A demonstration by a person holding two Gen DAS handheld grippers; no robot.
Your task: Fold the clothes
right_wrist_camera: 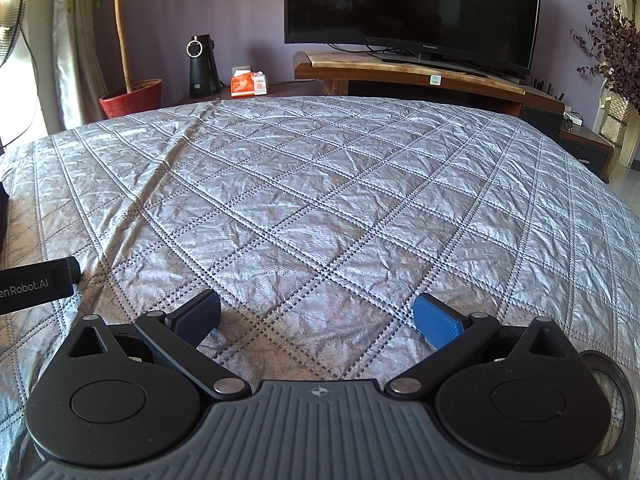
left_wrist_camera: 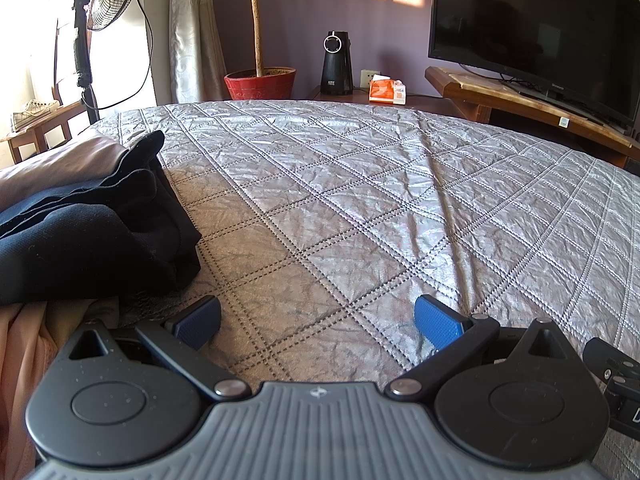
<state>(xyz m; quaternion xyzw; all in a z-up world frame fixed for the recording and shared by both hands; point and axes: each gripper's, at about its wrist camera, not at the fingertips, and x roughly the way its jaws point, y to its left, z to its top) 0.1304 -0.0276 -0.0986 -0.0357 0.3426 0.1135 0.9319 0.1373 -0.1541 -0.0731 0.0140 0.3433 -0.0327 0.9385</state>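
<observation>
Clothes (left_wrist_camera: 92,224), dark heap, lie on the bed's quilt (left_wrist_camera: 360,200), ahead-left of our left hand-held gripper (left_wrist_camera: 318,322), not touching. We see its blue pads spread wide, empty. Right hand-held gripper (right_wrist_camera: 318,320) likewise released, over bare quilt, clothes outside its view.

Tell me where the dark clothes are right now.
In the left wrist view the dark clothes lie heaped on the quilted bedspread at the far left, left of the open left tongs.
</observation>
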